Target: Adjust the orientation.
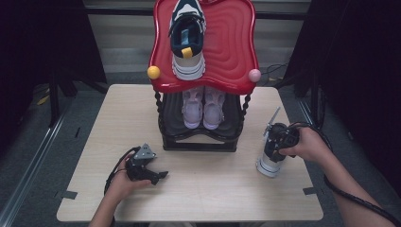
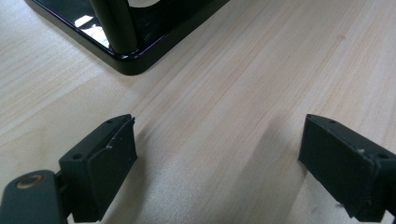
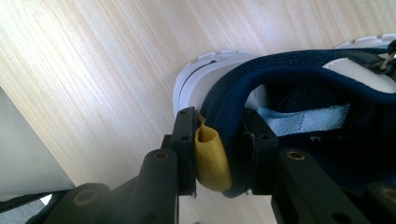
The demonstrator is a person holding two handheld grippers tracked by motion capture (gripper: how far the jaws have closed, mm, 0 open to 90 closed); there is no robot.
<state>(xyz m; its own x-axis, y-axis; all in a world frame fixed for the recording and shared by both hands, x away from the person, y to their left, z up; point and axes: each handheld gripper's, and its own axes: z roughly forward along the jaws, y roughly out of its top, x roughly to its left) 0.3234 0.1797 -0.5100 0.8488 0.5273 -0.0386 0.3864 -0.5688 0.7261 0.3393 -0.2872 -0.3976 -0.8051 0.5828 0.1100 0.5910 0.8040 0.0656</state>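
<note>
**Right claw clamped on the sneaker's heel, left one idle**

So the right gripper (image 1: 280, 138) sits at about 4 o'clock on the table (image 1: 213, 189), with its jaws pinched on the heel collar of the navy and white sneaker (image 1: 270, 163). In the right gripper view the yellow pull tab (image 3: 212, 158) and the navy padded collar are squeezed between the two pads, so it's a narrow grip on fabric. The shoe stands on the wood, its white sole (image 3: 201, 74) at roughly 12 o'clock from the jaws in that view.

The left gripper (image 1: 158, 176) is down at about 7 o'clock on the table, jaws spread wide with just bare wood between them. In the left gripper view, the black base of the shoe rack (image 2: 126, 63) is up at 11 o'clock.

The rack's red top shelf (image 1: 231, 52) holds the matching sneaker (image 1: 187, 38), and a pink pair (image 1: 203, 109) sits on the lower shelf.
</note>
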